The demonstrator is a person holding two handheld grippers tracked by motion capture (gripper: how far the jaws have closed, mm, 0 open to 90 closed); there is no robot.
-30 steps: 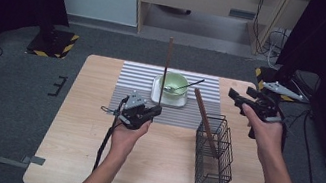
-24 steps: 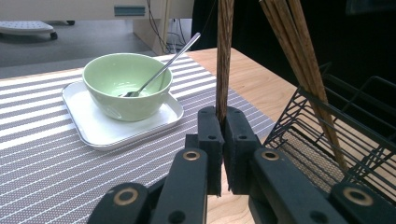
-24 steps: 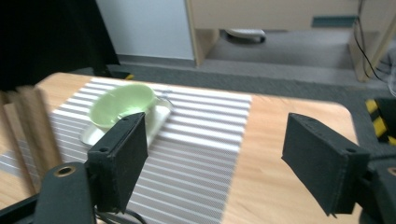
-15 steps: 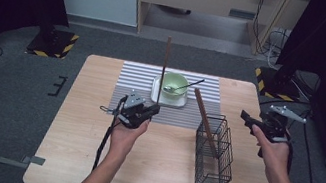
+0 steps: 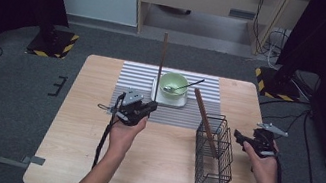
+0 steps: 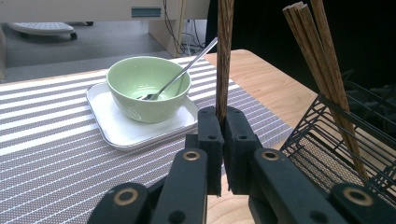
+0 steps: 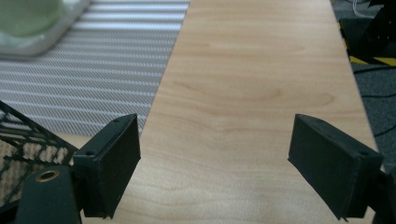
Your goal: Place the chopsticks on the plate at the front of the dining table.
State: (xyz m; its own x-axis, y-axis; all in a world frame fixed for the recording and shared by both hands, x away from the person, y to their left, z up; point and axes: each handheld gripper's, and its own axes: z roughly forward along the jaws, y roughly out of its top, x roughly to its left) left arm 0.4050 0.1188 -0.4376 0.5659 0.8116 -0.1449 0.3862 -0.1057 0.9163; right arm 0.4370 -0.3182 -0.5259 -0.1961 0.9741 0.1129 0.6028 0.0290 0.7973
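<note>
Gripping a dark brown wooden chopstick [image 6: 224, 56] upright, the left gripper [image 5: 143, 111] has both jaws pressed tight on the stick's lower end, and the stick rises straight up out of them. Just beyond this gripper sits a pale green ceramic bowl [image 6: 148, 87] with a metal spoon [image 6: 184, 71] leaning in it, on a white square plate [image 6: 122, 129], on a grey-and-white striped woven mat [image 5: 138, 78]. To this gripper's right stands a black wire basket [image 5: 213, 153]; more brown wooden chopsticks [image 5: 205, 122] lean in it, tops tilted toward the bowl.

Right gripper [image 5: 246, 141]: low at the counter's [image 5: 68, 156] edge, just right of the basket, not touching it. Its jaws have just been opening, stand wide apart, with bare wood between them. Basket corner shows at its lower left in the right gripper view.
</note>
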